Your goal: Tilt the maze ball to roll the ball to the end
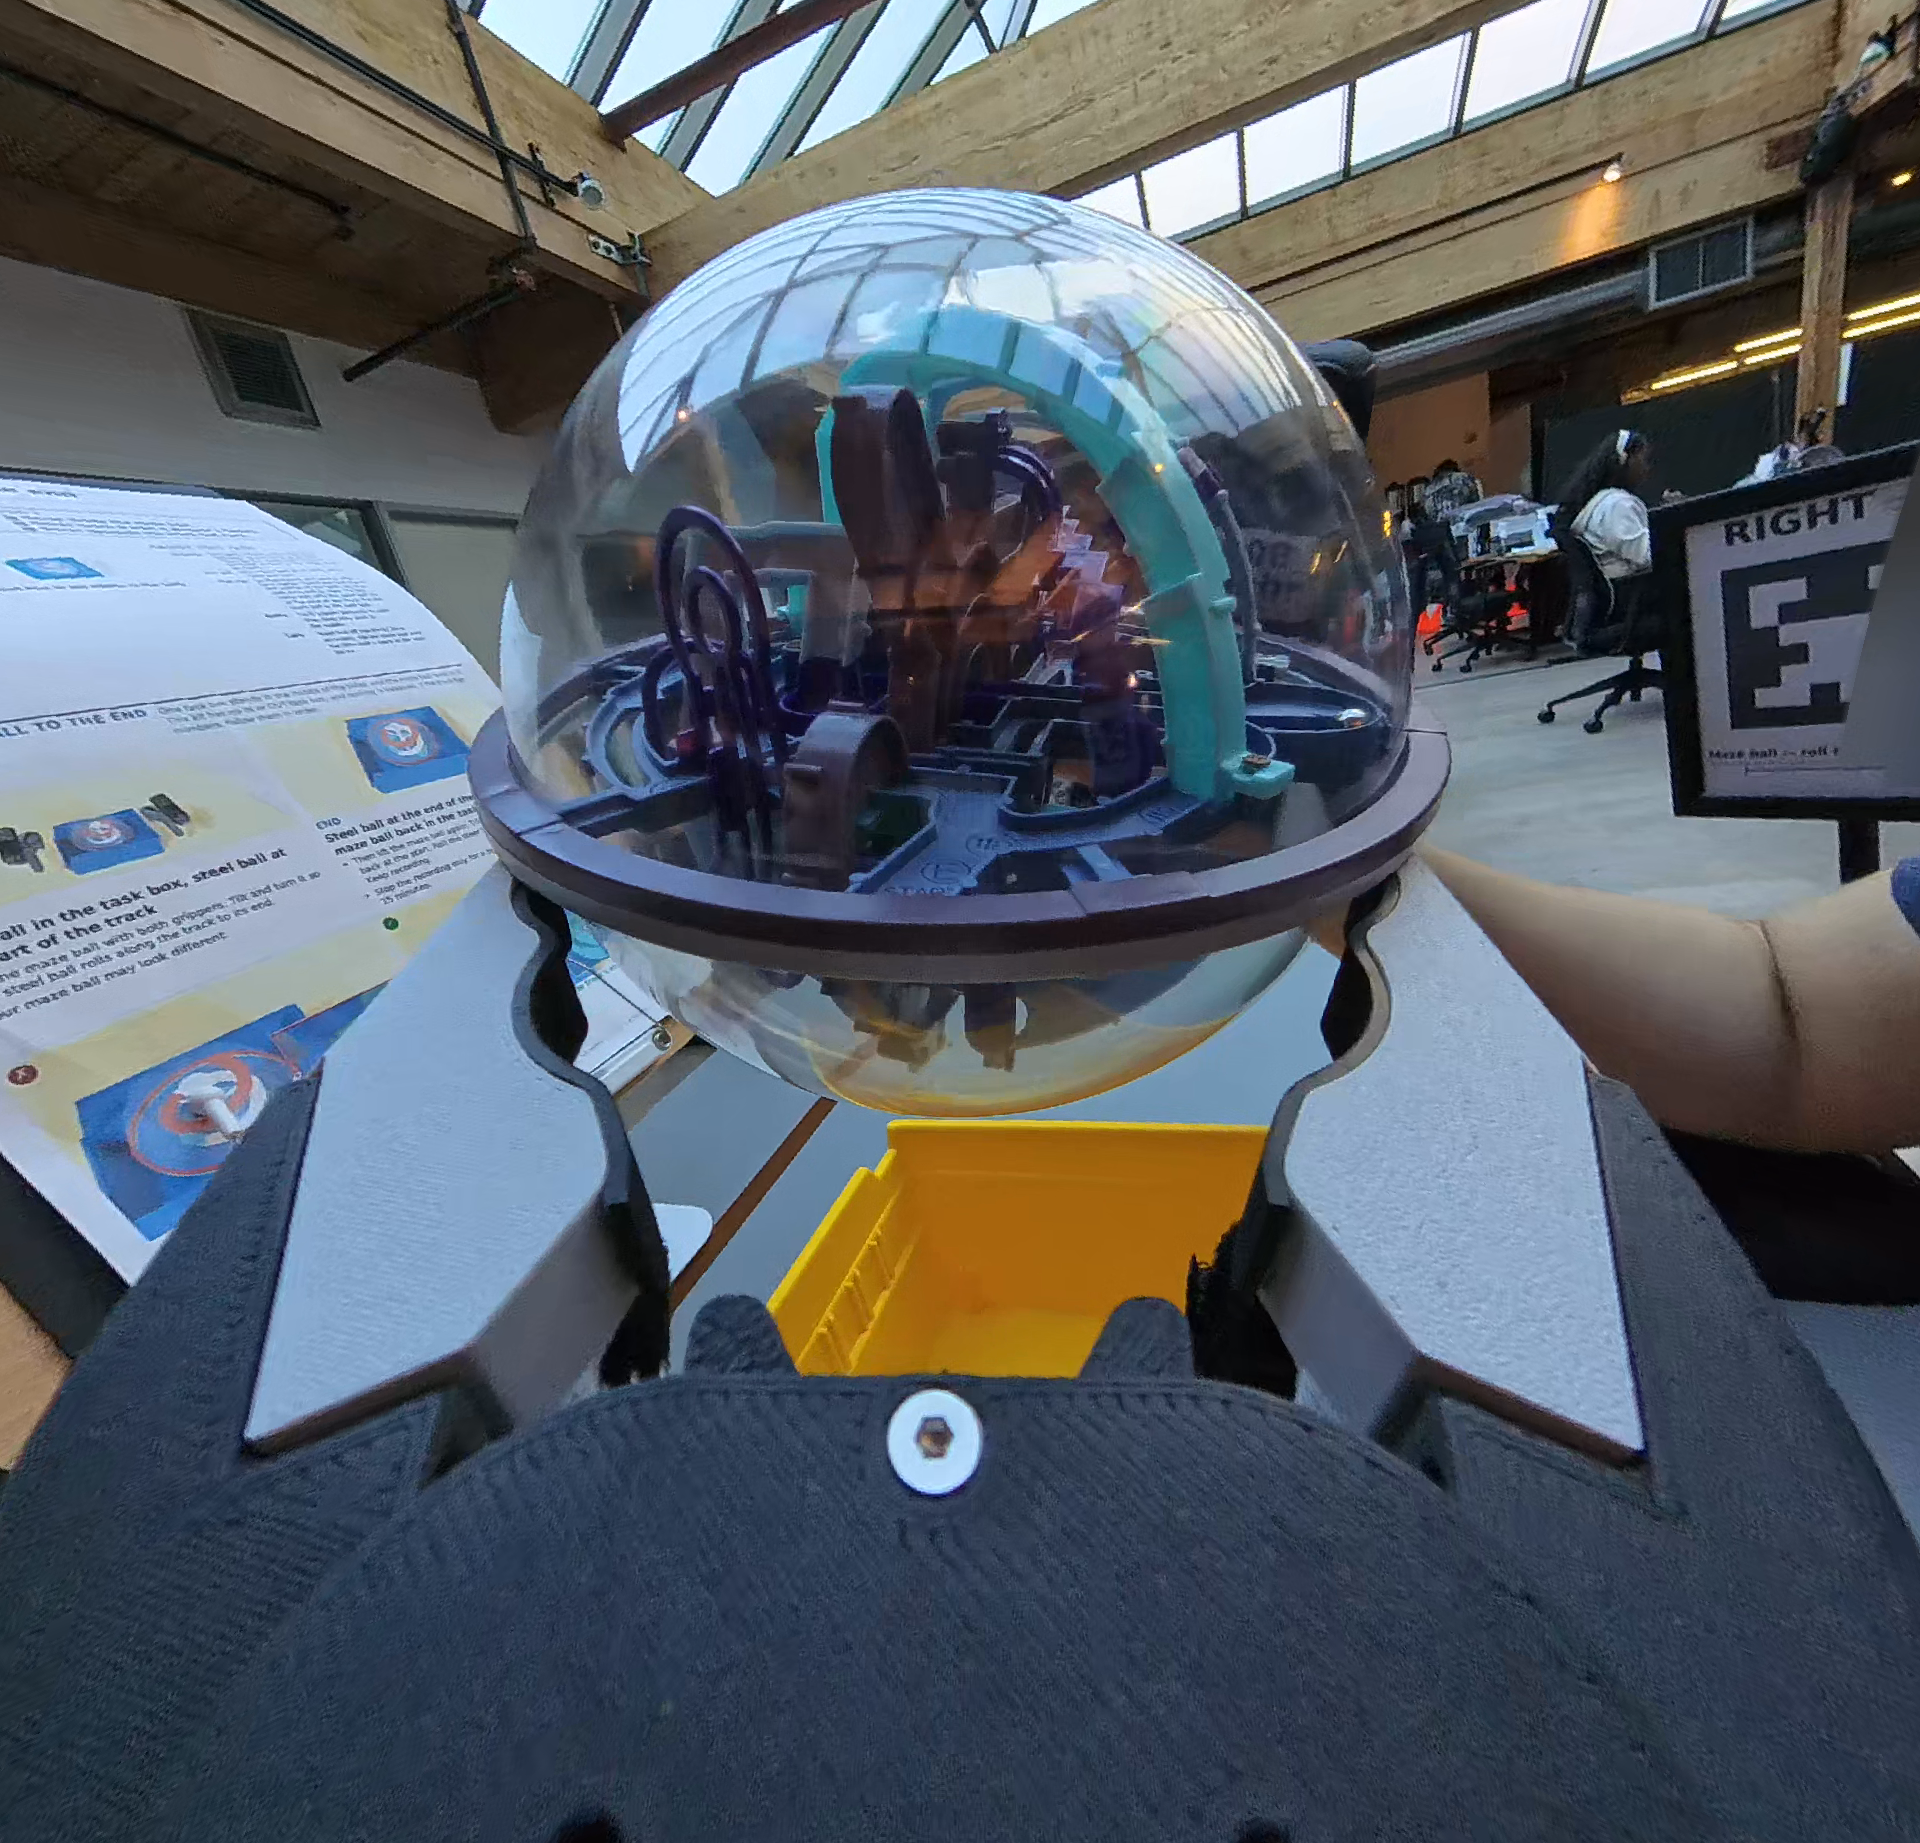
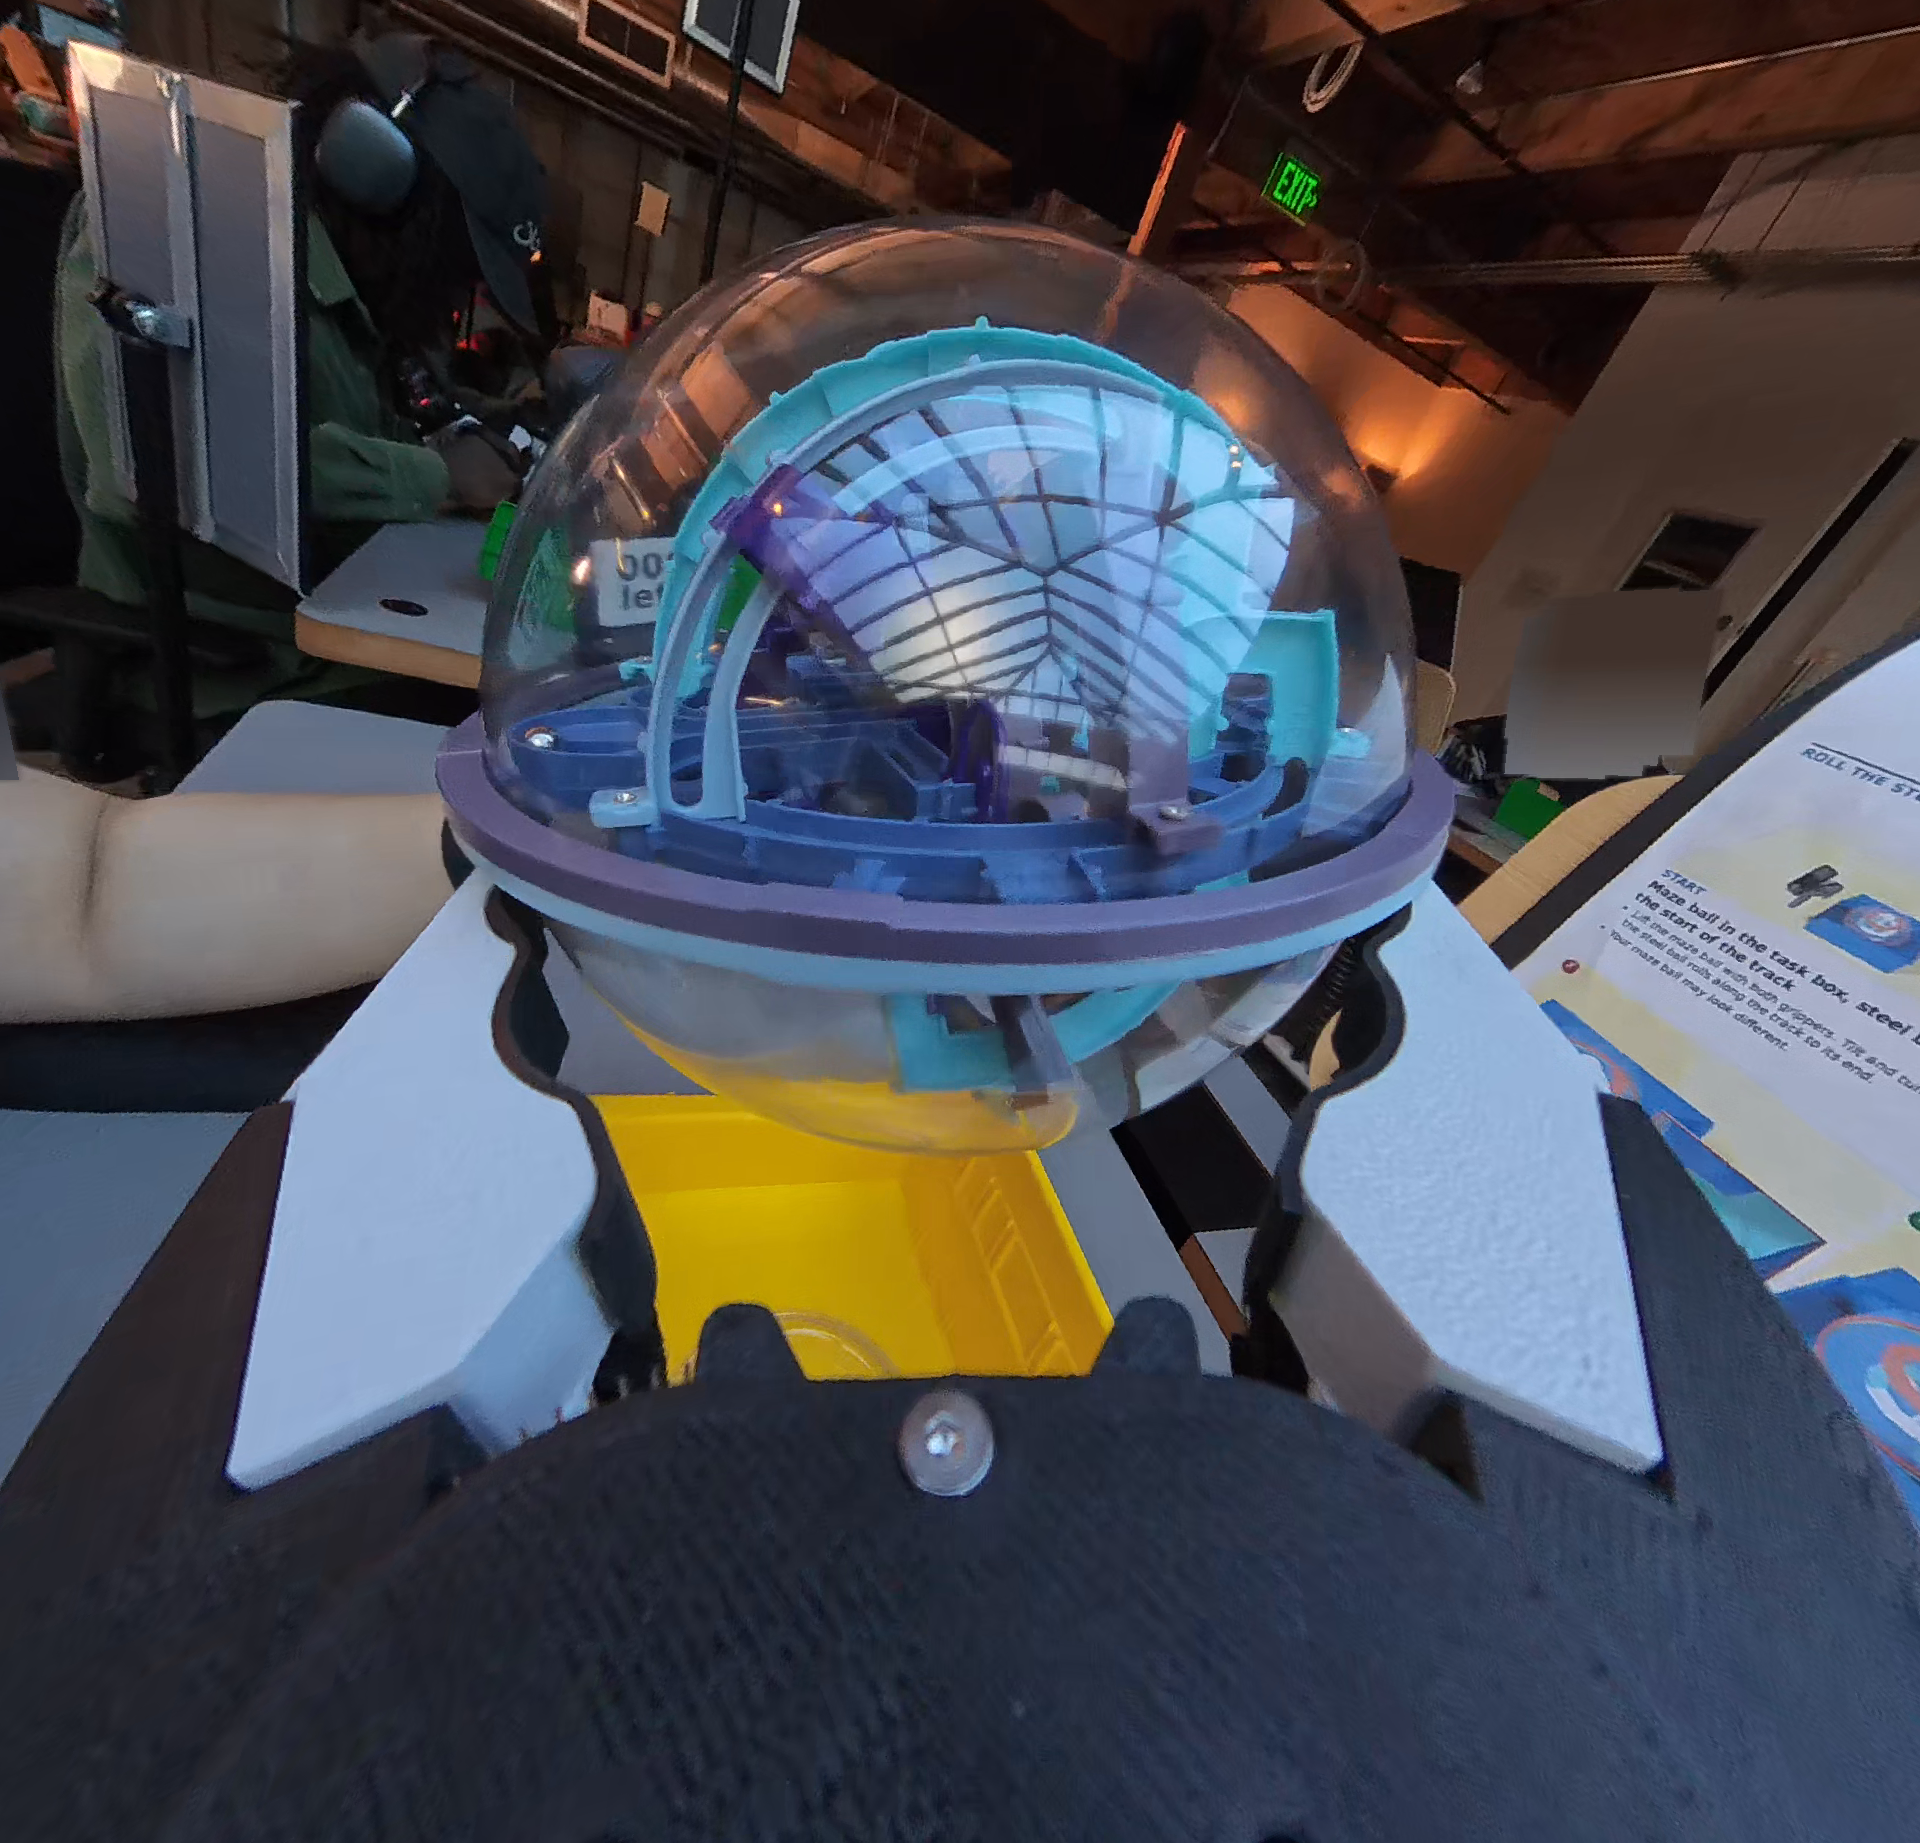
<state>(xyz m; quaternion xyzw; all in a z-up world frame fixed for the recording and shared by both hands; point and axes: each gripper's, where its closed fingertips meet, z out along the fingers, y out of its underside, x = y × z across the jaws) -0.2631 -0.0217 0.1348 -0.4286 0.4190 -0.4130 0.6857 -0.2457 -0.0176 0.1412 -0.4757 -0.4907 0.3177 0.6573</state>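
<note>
Holding the maze ball (image 1: 956,650) between both sets of tongs, you had it lifted clear of the tabletop (image 2: 94,1222), with its purple equator ring close to level. Your left tongs (image 1: 951,920) were spread wide, each fingertip pressed just under that ring on opposite sides of the clear shell. Your right tongs (image 2: 956,936) gripped the maze ball (image 2: 940,671) the same way from the other side, equally wide, fingertips tucked beneath the ring.

Below and between the fingers of each set of tongs sat the yellow bin (image 1: 1029,1243), open side up on the tabletop, directly under the sphere; it showed in the right wrist view too (image 2: 831,1243).

Inside the sphere, a small steel ball (image 1: 1353,718) rested on the dark blue track near the rim, toward the right finger of your left tongs and beside the foot of the teal arch (image 1: 1122,484).

An instruction sheet (image 1: 208,858) stood to the left of your left tongs, and to the right of your right tongs (image 2: 1766,962). Your forearm (image 1: 1662,993) reached in beyond the right finger of the left tongs.
</note>
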